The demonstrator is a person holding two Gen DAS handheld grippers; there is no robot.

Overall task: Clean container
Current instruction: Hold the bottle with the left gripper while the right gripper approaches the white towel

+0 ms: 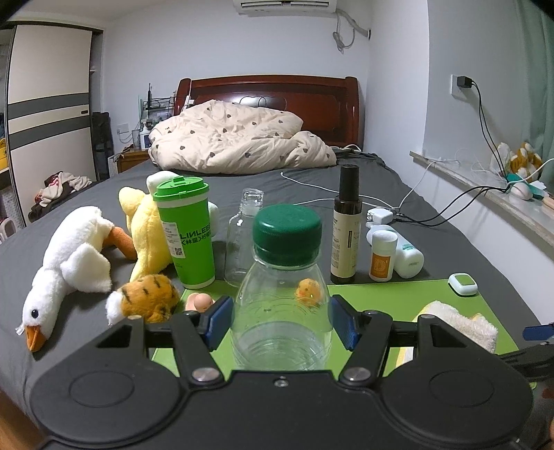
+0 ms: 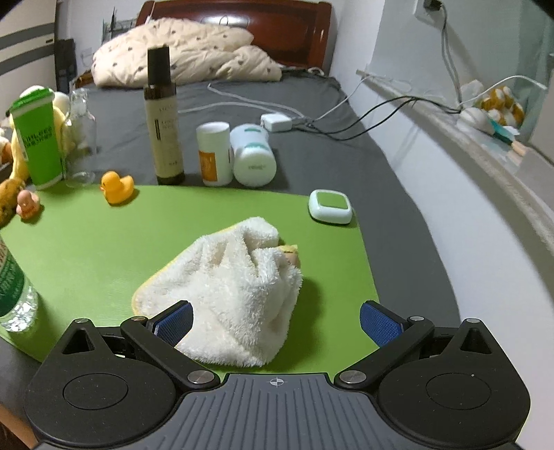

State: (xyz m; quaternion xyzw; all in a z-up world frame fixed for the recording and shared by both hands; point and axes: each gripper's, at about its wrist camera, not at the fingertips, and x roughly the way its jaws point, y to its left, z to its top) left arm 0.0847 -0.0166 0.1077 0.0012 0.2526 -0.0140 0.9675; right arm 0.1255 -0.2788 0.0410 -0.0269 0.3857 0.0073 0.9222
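A home bedroom is shown. Most of both views is filled by a bed [image 1: 311, 194] covered with a dark grey sheet, closed at its far end by a reddish wooden headboard [image 1: 273, 93], against which a crumpled beige duvet [image 1: 239, 142] with small dark hearts is heaped. A sliding-door wardrobe [image 1: 48, 114] is seen at the left wall, and a wall-mounted air conditioner [image 1: 284, 5] above the headboard. Plush toys, among them a white goose [image 1: 65, 263], are laid on the sheet. Charger cables [image 1: 484, 138] are plugged into a wall socket beside a windowsill [image 1: 484, 194].
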